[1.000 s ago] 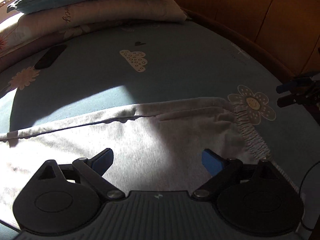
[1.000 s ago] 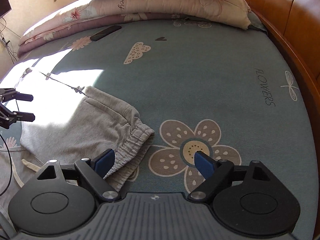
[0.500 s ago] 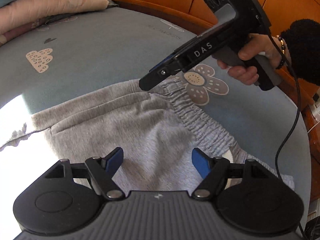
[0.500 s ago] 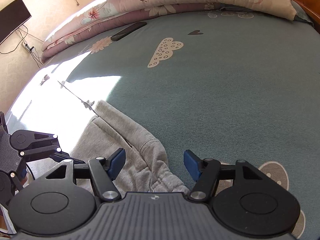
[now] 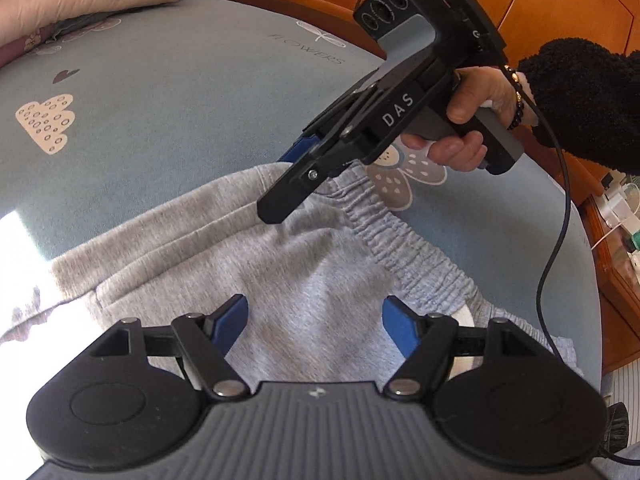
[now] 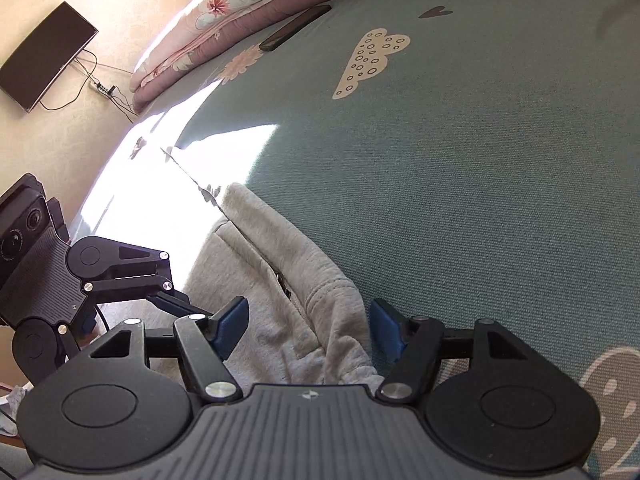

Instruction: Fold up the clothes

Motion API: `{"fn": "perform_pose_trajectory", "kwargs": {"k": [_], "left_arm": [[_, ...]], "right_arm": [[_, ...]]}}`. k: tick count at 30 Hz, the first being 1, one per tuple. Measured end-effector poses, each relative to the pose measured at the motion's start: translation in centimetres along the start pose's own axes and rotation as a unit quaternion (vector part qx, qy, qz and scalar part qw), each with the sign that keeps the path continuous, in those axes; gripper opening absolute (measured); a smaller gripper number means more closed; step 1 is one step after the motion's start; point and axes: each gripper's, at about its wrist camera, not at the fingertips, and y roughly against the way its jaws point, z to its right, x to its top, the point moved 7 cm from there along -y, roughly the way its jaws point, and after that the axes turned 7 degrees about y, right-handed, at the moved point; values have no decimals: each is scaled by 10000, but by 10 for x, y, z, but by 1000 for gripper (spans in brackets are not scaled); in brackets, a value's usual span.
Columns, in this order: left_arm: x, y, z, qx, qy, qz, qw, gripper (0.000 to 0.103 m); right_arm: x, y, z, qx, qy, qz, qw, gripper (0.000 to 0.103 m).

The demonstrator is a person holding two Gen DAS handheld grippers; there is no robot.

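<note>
Grey sweatpants [image 5: 304, 264] lie on the blue-green flowered bedsheet [image 5: 168, 92], with the elastic waistband [image 5: 416, 248] to the right. My left gripper [image 5: 316, 320] hovers low over the cloth near the waistband, jaws open with only flat fabric below them. A hand [image 5: 468, 120] in a black fuzzy sleeve holds my right gripper [image 5: 286, 178], which points down at the far waistband corner. In the right wrist view that gripper [image 6: 308, 324] is open, a folded grey corner [image 6: 320, 308] lying between its blue pads, which do not press it. The left gripper [image 6: 136, 308] shows at the left.
Stacked pillows and a quilt [image 6: 248, 4] lie at the head of the bed, a flat black device [image 6: 296, 28] beside them. Wooden panelling [image 5: 560, 4] borders the bed's right side. A dark screen [image 6: 44, 56] hangs on the wall. The right gripper's cable [image 5: 556, 240] hangs over the bed edge.
Both grippers have dropped closer to the sweatpants and their jaws have narrowed somewhat. The left view swung toward the waistband, and the right gripper came in over the far corner.
</note>
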Motion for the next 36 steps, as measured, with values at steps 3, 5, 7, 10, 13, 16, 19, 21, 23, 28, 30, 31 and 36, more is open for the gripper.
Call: {"fn": "perform_pose_trajectory", "kwargs": {"k": [3, 5, 7, 10, 13, 16, 19, 21, 23, 28, 30, 31, 36], "left_arm": [[17, 9, -7, 161, -533, 49, 9984, 74], [30, 12, -15, 329, -886, 55, 9955, 75], [41, 10, -23, 509, -1150, 44, 9921, 75], [52, 0, -31, 495, -1541, -165, 9867, 77], [56, -16, -30, 439, -2132, -547, 9745, 77], [58, -26, -22, 424, -2809, -765, 9557, 77], [55, -28, -8, 254, -3485, -1015, 9315, 77], [52, -28, 1, 141, -3944, -1188, 9111, 76], [45, -27, 11, 22, -4354, -1399, 8893, 74], [24, -27, 26, -41, -4719, -1796, 8632, 15], [19, -25, 31, -4, -4664, -1754, 8670, 10], [18, -23, 33, 23, -4631, -1710, 8696, 9], [15, -16, 39, 134, -4535, -1555, 8775, 8]], "right_arm": [[-2, -2, -3, 180, 37, -131, 9997, 67], [-4, -2, -3, 235, 53, -239, 9994, 63], [-3, -2, 1, 289, -130, -293, 9991, 60], [-2, -1, 1, 83, -105, -419, 9990, 44], [-2, 4, -9, -199, 239, -454, 9985, 19], [0, 15, -31, -259, 626, -301, 9972, 14], [0, 26, -59, -345, 1136, -223, 9927, 13], [-2, 30, -79, -363, 1465, -243, 9882, 12], [-4, 32, -96, -425, 1818, -313, 9819, 12], [-12, 35, -121, -713, 2462, -422, 9657, 12], [-14, 35, -126, -861, 2586, -460, 9610, 12], [-16, 35, -127, -936, 2630, -515, 9589, 12], [-14, 37, -126, -1651, 2842, -452, 9433, 51]]}}
